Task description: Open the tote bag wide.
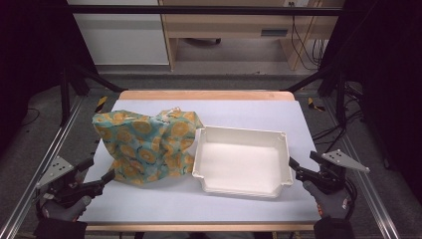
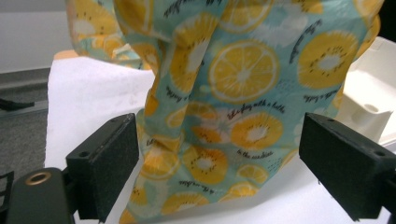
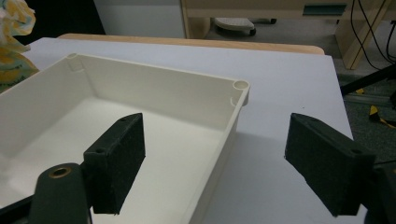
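**Cloth and tray wait, both grippers wide apart**

High view: The left gripper (image 1: 102,180) sits at the lower left, jaws apart, just beside the bottom corner of the cloth (image 1: 147,144). The right gripper (image 1: 294,168) sits at the lower right, jaws apart, next to the white tray (image 1: 242,186). The cloth is soft, so it could slip or bunch up if pinched badly.

Left gripper view: The cloth (image 2: 233,93) fills the middle. It is teal with yellow fruit slices and stands in a crumpled heap. Nothing is pinched.

Right gripper view: The tray wall (image 3: 233,121) is between the open jaws. A hard bump could push the tray across the white surface (image 3: 280,70).
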A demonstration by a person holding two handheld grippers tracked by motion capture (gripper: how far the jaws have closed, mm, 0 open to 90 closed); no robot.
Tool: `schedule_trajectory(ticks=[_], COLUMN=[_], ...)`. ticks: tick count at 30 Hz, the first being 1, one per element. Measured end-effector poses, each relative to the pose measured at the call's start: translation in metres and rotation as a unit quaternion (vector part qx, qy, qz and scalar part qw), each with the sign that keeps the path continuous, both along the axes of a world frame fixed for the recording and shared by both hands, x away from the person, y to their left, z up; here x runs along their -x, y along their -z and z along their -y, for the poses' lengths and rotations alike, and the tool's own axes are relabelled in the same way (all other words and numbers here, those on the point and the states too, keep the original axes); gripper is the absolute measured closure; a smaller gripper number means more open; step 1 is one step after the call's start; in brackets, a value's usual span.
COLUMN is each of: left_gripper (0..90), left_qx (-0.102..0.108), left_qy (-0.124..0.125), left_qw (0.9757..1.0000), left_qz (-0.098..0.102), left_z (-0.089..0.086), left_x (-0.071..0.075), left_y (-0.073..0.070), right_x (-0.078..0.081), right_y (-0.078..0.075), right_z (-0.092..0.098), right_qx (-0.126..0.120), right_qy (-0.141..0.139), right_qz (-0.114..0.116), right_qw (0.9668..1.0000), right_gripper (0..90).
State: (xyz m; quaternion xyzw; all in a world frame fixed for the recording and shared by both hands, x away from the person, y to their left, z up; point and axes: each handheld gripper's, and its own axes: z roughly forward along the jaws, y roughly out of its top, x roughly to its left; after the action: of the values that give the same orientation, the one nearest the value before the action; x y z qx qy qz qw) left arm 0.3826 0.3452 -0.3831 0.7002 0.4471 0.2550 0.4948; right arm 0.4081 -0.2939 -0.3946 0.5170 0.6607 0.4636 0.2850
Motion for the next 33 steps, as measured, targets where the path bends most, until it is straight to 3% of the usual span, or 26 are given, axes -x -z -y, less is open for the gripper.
schedule_trajectory(ticks=[16, 23, 33], left_gripper=[15.7, 17.0, 17.2], left_qx=[0.013, 0.007, -0.008], left_qy=[-0.002, 0.000, -0.001], left_qw=[0.9998, 0.9998, 0.9996], left_qz=[0.011, 0.019, 0.026], left_z=[0.004, 0.008, 0.015], left_x=[0.002, 0.003, -0.008], left_y=[-0.012, -0.019, -0.033], right_x=[0.005, 0.008, 0.004], right_y=[-0.020, -0.030, -0.042], right_z=[-0.027, -0.037, -0.047], right_qx=[0.007, 0.006, 0.009], right_qy=[-0.028, -0.046, -0.055], right_qz=[0.021, 0.033, 0.044], right_qw=[0.9994, 0.9984, 0.9975], right_gripper=[26.4, 27.9, 28.0])
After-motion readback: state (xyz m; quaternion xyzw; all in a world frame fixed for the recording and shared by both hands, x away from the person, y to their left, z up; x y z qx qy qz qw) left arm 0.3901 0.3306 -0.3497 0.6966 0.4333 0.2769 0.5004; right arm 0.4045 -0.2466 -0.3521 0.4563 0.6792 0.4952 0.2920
